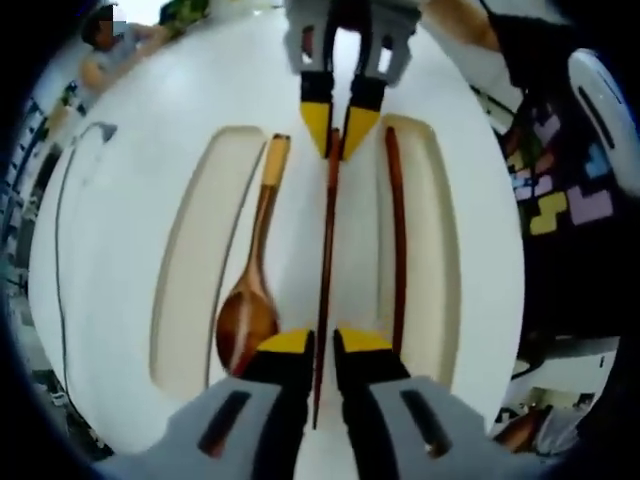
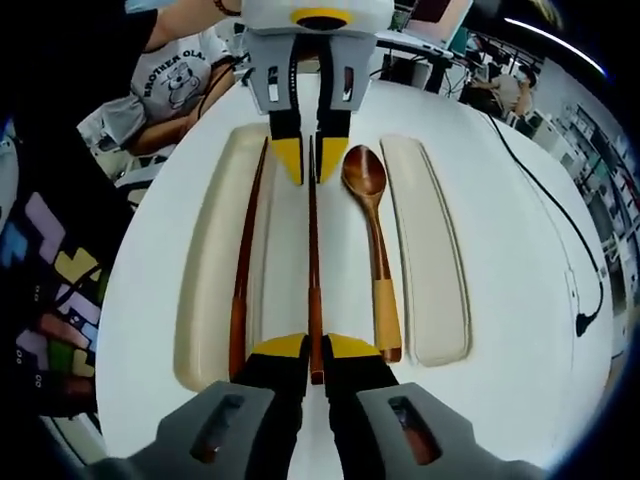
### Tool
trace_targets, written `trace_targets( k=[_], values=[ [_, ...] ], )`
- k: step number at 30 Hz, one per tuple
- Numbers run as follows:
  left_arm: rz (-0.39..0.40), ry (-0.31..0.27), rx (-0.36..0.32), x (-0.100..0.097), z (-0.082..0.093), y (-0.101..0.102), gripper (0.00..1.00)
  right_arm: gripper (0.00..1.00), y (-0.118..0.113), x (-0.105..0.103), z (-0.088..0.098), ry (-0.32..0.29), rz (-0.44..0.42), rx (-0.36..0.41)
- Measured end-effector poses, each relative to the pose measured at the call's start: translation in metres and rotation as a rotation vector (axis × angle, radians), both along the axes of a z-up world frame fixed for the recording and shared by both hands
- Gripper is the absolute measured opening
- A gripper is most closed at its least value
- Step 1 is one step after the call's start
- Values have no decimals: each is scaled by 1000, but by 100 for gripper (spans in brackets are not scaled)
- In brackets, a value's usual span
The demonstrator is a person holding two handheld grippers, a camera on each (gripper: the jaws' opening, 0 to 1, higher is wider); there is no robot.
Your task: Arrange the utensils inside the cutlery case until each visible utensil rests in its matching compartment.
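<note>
Chopstick [image 1: 326, 270] between both tools' tips, spoon [image 1: 250, 300] beside.

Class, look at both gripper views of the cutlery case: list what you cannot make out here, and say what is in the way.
- Left gripper view: the held chopstick ends are covered by the left hand-held gripper and right hand-held gripper.
- Right gripper view: the lower end of the other chopstick runs behind the gripper body.
- Left gripper view: the spoon bowl's lower edge sits behind the jaw.
</note>
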State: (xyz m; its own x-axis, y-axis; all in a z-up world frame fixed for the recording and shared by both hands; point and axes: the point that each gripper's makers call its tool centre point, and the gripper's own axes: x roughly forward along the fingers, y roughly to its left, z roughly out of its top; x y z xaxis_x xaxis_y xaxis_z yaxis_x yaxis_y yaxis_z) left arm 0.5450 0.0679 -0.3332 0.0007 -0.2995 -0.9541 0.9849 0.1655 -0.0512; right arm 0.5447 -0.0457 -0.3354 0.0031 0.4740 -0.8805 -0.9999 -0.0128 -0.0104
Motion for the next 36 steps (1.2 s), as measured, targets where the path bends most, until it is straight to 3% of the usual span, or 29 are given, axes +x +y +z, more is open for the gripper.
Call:
trace_targets(
  k=[2, 11, 13, 18, 25, 30, 36],
  values=[
    [-42, -13, 8, 1, -1, 1, 4, 5, 1, 0, 0, 2, -2, 1],
    [-41, -89, 85, -2, -2, 1, 4, 4, 1, 1, 1, 1, -40, 62],
    [-71, -96, 70, -2, -1, 2, 3, 4, 1, 2, 1, -2, -43, 67],
    [-60, -86, 33, -1, 1, 1, 3, 4, -1, 4, 4, -32, -44, 76],
    [-42, -100, -6, -4, 22, -3, 3, 4, -4, 5, 27, -71, -52, 107],
    [-42, -93, -36, -18, 37, -6, 3, 4, -6, -8, 43, -92, -47, 143],
    [-41, -79, -51, -36, 43, -9, 3, 4, -9, -29, 47, -94, -23, 153]
  ],
)
